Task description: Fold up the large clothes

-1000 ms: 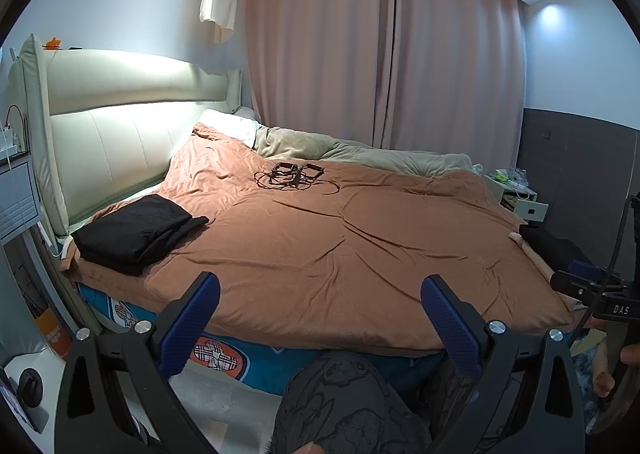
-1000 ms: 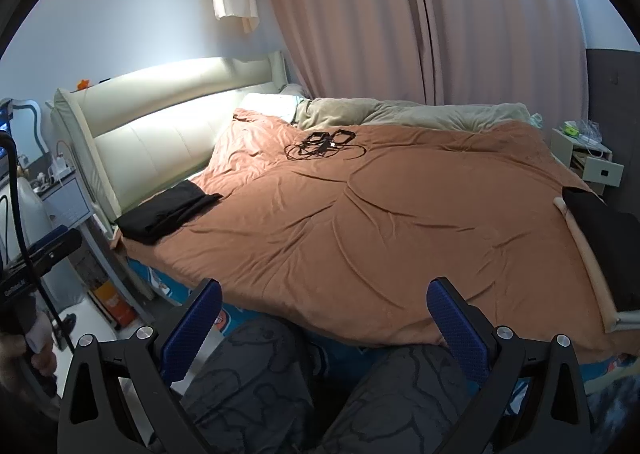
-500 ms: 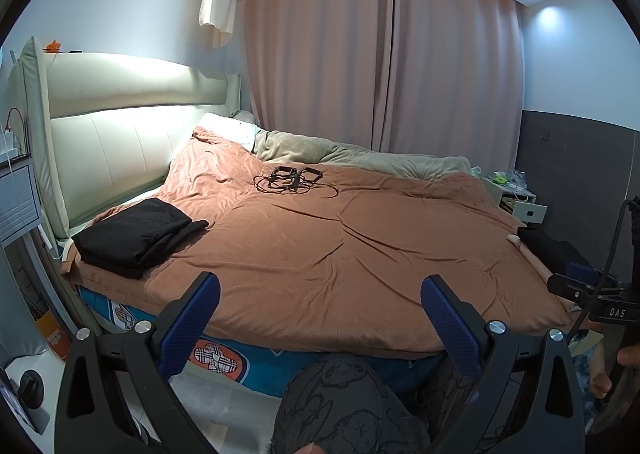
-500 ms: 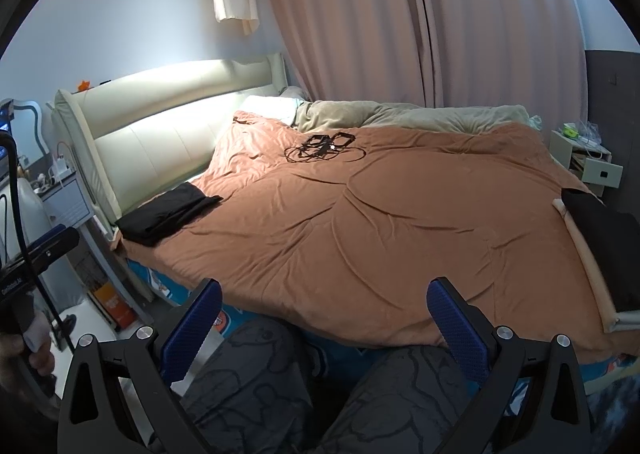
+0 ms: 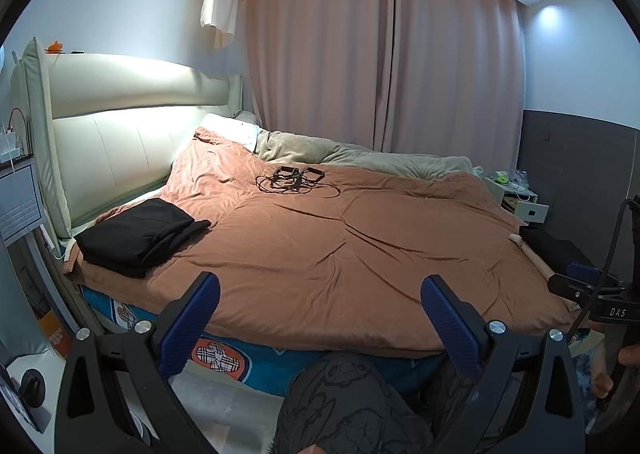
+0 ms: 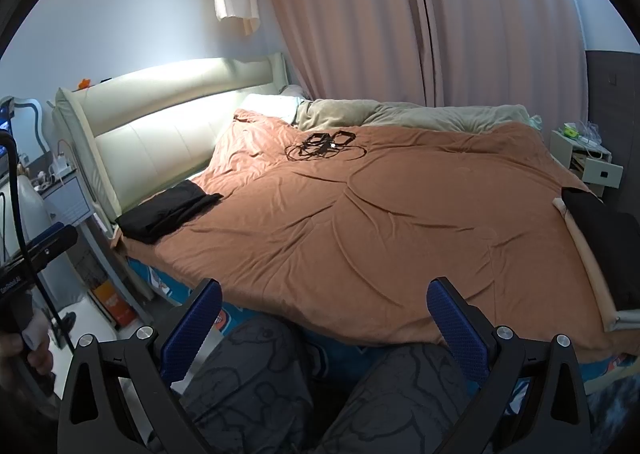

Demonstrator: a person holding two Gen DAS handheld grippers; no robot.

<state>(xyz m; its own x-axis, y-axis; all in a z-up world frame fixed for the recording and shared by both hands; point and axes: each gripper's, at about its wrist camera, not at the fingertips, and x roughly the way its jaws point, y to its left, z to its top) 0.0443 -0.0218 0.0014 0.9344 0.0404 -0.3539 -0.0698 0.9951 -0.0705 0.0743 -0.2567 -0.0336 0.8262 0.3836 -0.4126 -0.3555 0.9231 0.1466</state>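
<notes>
Across the bed [image 5: 360,254] I see a rust-brown cover spread wide. On the bed's headboard-side near corner lies a folded black garment [image 5: 136,232]; a second black garment [image 6: 604,238] sits at the bed's opposite edge. Toward the bed's far side rests a tangle of black cables [image 5: 296,179], with a beige blanket [image 5: 360,157] bunched behind it. My left tongs [image 5: 320,314] and right tongs [image 6: 324,314] both hang released at the bed's near edge, grasping nothing, above my patterned trousers [image 6: 280,386].
</notes>
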